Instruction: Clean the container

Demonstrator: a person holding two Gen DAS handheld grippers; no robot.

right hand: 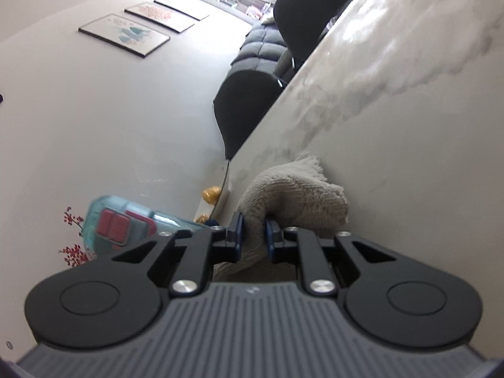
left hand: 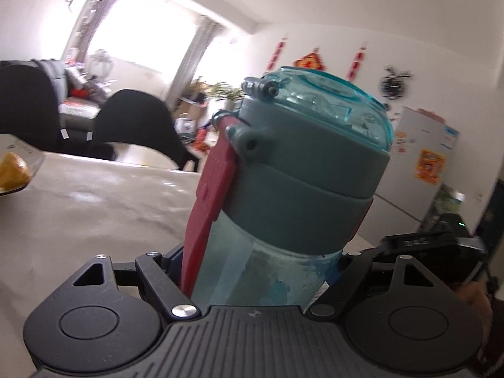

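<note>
The left gripper (left hand: 258, 267) has its jaws spread about halfway and pressed against the lower body of a translucent teal bottle (left hand: 283, 220), which fills the gap between them and leans slightly to the right in the left wrist view. The bottle's grey lid (left hand: 315, 163) is closed, with a clear teal flip cap on top, and a dark red strap (left hand: 204, 214) hangs down its left side from a hinge on the lid. At the right edge of that view a person's hand (left hand: 472, 296) shows, beside another black gripper body.

The right gripper (right hand: 254, 236) is nearly closed — its blue-padded fingers (right hand: 237, 233) pinch a fold of a beige terry cloth (right hand: 293, 201), which bunches out past the fingertips and lies against the pale marbled surface (right hand: 393, 126). In this tilted right wrist view the bottle (right hand: 126, 223) sits to the left of the cloth, near but apart from it, its red latch facing the camera.

Beyond the surface stand two black chairs (left hand: 132, 126) and a dark sofa (right hand: 264, 47). Three framed pictures (right hand: 126, 33) hang on the wall — and something orange (left hand: 14, 170) lies at the surface's far left edge.
</note>
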